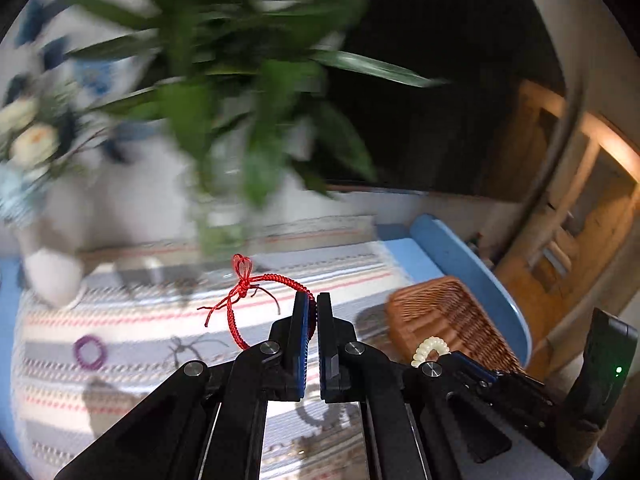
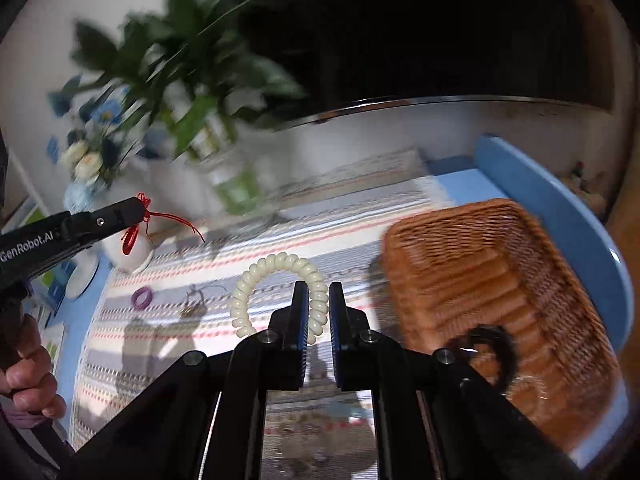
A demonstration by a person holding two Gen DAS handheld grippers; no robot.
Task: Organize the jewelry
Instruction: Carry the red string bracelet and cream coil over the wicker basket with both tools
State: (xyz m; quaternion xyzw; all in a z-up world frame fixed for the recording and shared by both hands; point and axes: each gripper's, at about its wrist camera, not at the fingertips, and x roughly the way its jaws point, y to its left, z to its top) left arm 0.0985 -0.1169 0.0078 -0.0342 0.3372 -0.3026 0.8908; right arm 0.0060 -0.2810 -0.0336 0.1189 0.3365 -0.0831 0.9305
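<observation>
Left gripper (image 1: 313, 304): jaws nearly together, pinching a red braided cord bracelet (image 1: 256, 292) at their tips; the loop stands out to the left of the fingers, knot and loose ends hanging free, clear of the cloth below. Right gripper (image 2: 319, 296): jaws narrow, clamped on a cream spiral coil band (image 2: 276, 292), whose ring arcs up and to the left of the fingers, also lifted off the surface. Below both lies a striped table runner (image 2: 248, 248) on a blue table (image 2: 560, 216). On the runner, to the left, a small purple coil band (image 2: 142, 298) and, just beside it, a dark thin-chained piece (image 2: 194, 302), too blurred to identify further. A brown wicker basket (image 2: 480, 272) sits at the right end of the runner; a black ring-shaped item (image 2: 490, 344) lies inside it. Behind: a leafy green plant (image 1: 240, 92), white and blue flowers (image 2: 86, 160), all motion-blurred. A person's hand (image 2: 28, 376) grips the left tool's handle at the frame edge
</observation>
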